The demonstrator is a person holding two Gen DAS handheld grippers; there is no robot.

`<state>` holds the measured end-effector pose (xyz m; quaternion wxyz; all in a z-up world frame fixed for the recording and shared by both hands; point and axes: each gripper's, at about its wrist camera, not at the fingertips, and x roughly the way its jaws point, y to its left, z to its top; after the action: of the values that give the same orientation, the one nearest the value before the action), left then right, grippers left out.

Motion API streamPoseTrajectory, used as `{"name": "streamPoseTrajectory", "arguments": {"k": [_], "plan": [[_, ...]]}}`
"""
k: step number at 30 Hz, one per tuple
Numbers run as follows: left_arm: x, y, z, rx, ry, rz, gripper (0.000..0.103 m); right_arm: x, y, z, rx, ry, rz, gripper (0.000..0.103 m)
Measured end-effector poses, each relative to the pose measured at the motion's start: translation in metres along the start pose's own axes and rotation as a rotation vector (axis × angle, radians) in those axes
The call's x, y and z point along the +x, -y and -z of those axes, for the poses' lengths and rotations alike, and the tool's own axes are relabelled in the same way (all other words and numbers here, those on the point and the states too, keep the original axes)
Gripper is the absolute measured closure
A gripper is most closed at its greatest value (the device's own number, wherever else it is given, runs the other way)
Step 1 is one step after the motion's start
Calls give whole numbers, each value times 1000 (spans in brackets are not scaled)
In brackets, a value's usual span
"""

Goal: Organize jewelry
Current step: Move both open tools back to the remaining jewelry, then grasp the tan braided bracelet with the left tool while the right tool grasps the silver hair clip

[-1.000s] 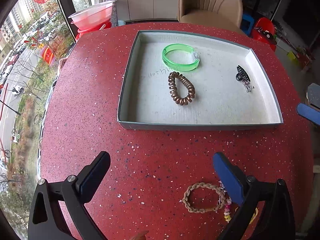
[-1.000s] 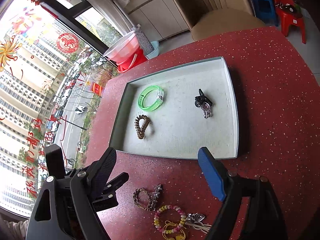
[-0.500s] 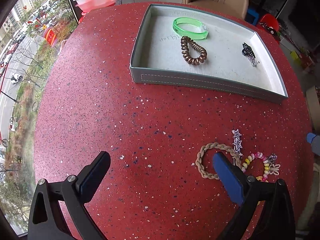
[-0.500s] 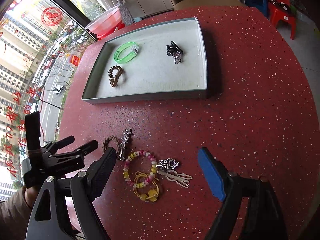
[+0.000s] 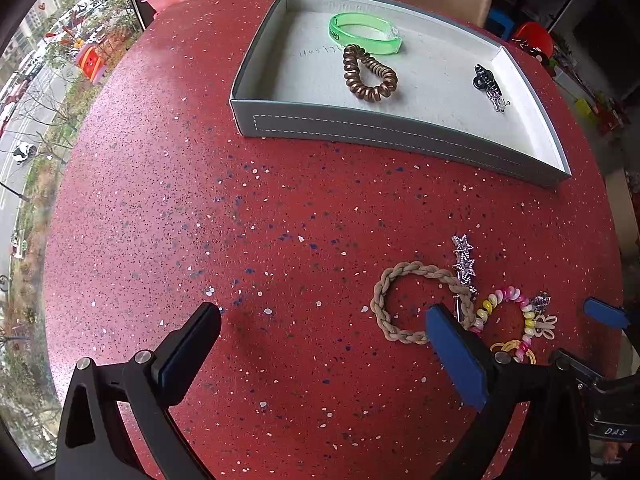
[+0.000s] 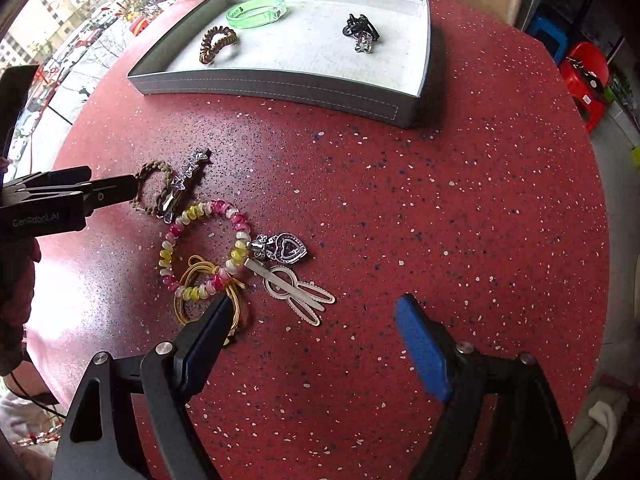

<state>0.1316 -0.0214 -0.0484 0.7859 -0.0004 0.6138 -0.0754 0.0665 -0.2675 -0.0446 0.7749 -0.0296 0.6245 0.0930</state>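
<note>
On the red speckled table [image 5: 168, 208] a grey tray [image 5: 360, 128] sits toward the far edge, holding a green bangle [image 5: 366, 34], a bronze coil tie [image 5: 370, 74] just beside it, and a black claw clip [image 5: 486, 82] apart from both, near the tray's right wall. The loose jewelry lies in a cluster nearer the near edge: a braided tan band [image 6: 154, 192] with a star clip [image 6: 186, 178] lying across it, a pink-and-yellow bead bracelet [image 6: 204, 252] touching the clip's end, a yellow elastic loop [image 6: 200, 292] under the bracelet's near side, a heart charm [image 6: 286, 250] beside the bracelet, and a silver rabbit-shaped clip [image 6: 298, 290] just in front of the charm. The left hand-held gripper [image 5: 320, 336] has its jaws spread wide with nothing between them; its right finger stands in front of the braided band's right side. The right hand-held gripper [image 6: 316, 320] is likewise wide open and empty, its left finger over the yellow loop, the rabbit clip lying between the fingers' line and the bracelet.
</note>
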Motion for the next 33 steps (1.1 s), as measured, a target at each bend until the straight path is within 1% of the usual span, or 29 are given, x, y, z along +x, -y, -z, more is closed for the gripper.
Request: {"name": "streamPoseTrajectory", "arguments": {"k": [5, 7, 9, 12, 19, 20, 22, 24, 25, 27, 28, 29, 31, 32, 33], "plan": [[5, 14, -2, 10, -1, -11, 0, 8, -6, -2, -82, -11, 29, 28], [8, 17, -4, 13, -7, -16, 0, 11, -8, -4, -98, -14, 31, 31], [11, 22, -4, 17, -11, -23, 0, 14, -8, -5, -107, -18, 31, 37], [15, 28, -5, 31, -6, -42, 0, 19, -11, -7, -126, -21, 35, 41], [19, 46, 1, 60, 5, -78, 0, 23, -33, -13, -210, -11, 53, 53], [19, 47, 2, 66, 9, -76, 2, 23, -36, -13, -218, -10, 61, 55], [17, 54, 4, 85, 17, -72, 7, 24, -40, -13, -221, -12, 59, 60], [15, 62, 4, 117, 24, -67, 18, 23, -43, -13, -214, -16, 56, 62], [13, 67, 4, 135, 28, -64, 20, 23, -44, -14, -213, -17, 56, 63], [12, 76, 6, 170, 37, -60, 30, 24, -47, -14, -209, -21, 45, 74], [11, 79, 7, 183, 41, -58, 32, 23, -51, -13, -207, -21, 41, 76], [11, 81, 7, 190, 41, -51, 37, 23, -56, -13, -209, -20, 42, 81], [10, 85, 7, 193, 40, -47, 41, 25, -65, -11, -211, -17, 51, 83], [9, 86, 7, 195, 42, -37, 50, 26, -69, -10, -209, -14, 53, 83], [8, 86, 7, 200, 47, -40, 63, 26, -70, -10, -201, -14, 50, 84]]}}
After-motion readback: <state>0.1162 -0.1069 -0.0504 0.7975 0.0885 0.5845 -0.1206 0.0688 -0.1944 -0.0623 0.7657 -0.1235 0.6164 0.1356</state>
